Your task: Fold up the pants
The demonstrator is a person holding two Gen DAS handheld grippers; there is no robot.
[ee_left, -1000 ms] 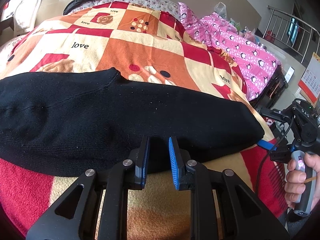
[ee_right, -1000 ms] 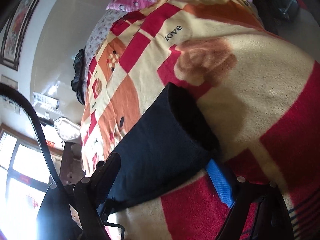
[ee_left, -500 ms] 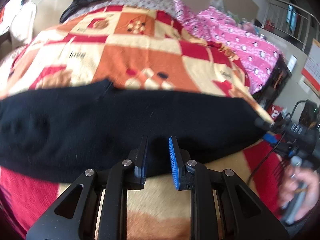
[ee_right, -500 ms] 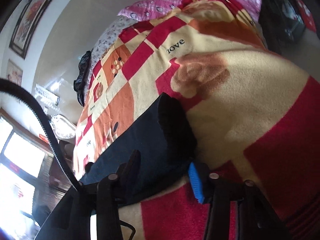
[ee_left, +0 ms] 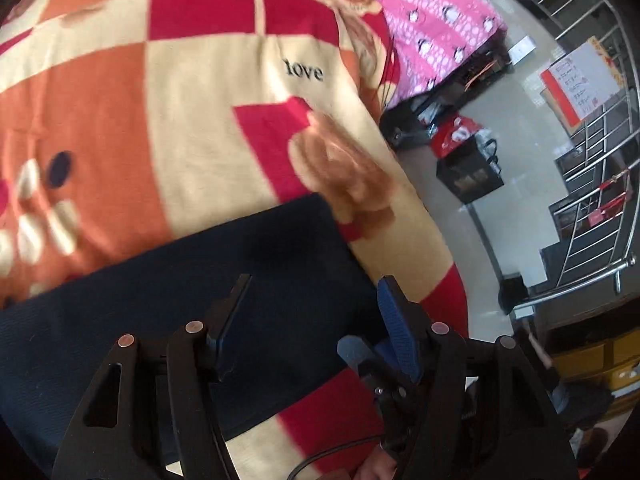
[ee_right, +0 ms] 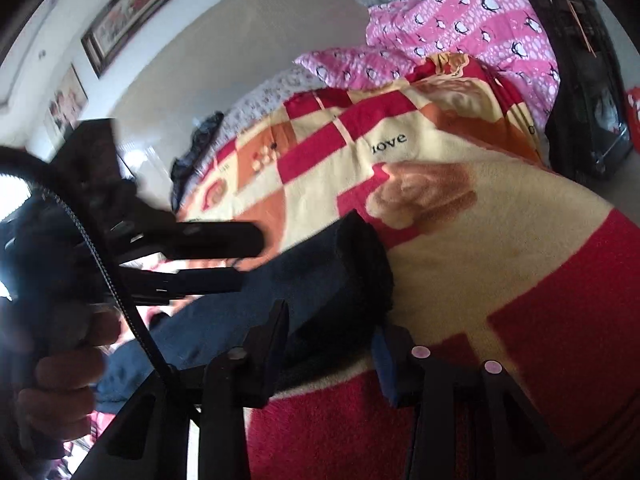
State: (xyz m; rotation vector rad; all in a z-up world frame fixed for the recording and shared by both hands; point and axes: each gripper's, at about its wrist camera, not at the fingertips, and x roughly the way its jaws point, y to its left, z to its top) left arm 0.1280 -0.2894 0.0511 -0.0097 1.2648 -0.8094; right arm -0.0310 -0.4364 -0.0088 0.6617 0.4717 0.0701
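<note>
Dark navy pants (ee_left: 168, 312) lie across the checked blanket (ee_left: 224, 92) on the bed, lower left of frame. Left claw (ee_left: 316, 316) opening above them, gripping nothing. Right claw (ee_right: 332, 344) closing around their folded end.

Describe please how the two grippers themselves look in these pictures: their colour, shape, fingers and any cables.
Both are black plastic tools. The left gripper has angular arms with triangular cut-outs, round silvery-pink rivets, and ribbed blue pads on its fingers. The right gripper has the same build: black fingers, blue pad, pinkish rivets. A black ribbed cable curves past the left gripper's handle. No sleeve is visible.
</note>
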